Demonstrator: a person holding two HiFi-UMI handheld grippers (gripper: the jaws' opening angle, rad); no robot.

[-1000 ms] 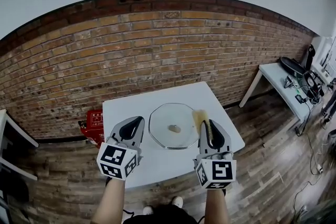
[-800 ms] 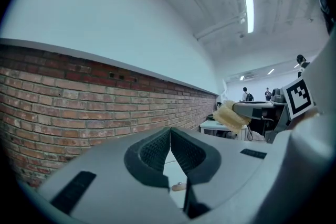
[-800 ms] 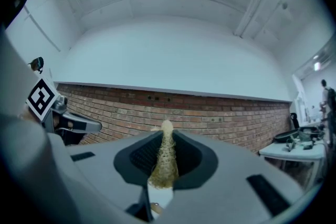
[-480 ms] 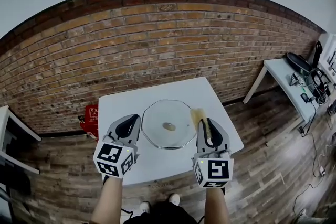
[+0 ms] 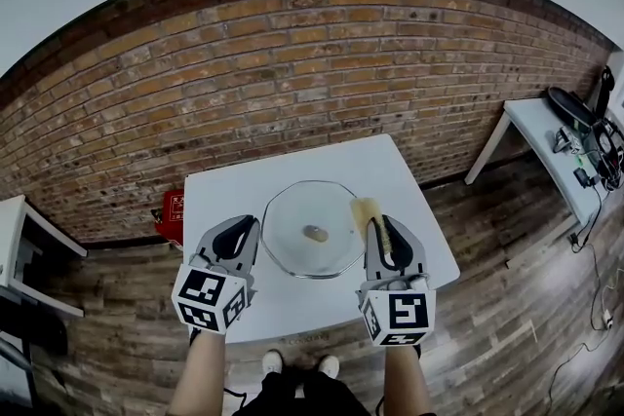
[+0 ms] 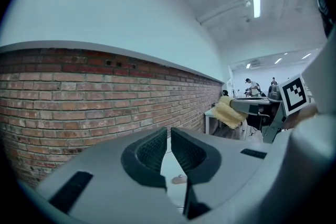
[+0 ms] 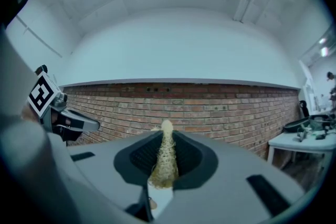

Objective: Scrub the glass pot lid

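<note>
The glass pot lid lies flat on the white table, its small knob in the middle. My right gripper hovers at the lid's right rim, shut on a yellow scrub sponge whose end sticks out past the jaws. In the right gripper view the sponge is pinched edge-on between the dark pads. My left gripper hangs at the lid's left side, shut with nothing in it; in the left gripper view its pads almost meet, and the knob shows below them.
A brick wall runs behind the table. A red box sits on the wooden floor at the left. A second white table with dark gear stands at the right, and a white shelf at the left edge.
The head view has shifted a little, so table and lid sit slightly higher and more central. Both grippers keep their places beside the lid, the right still holding the sponge.
</note>
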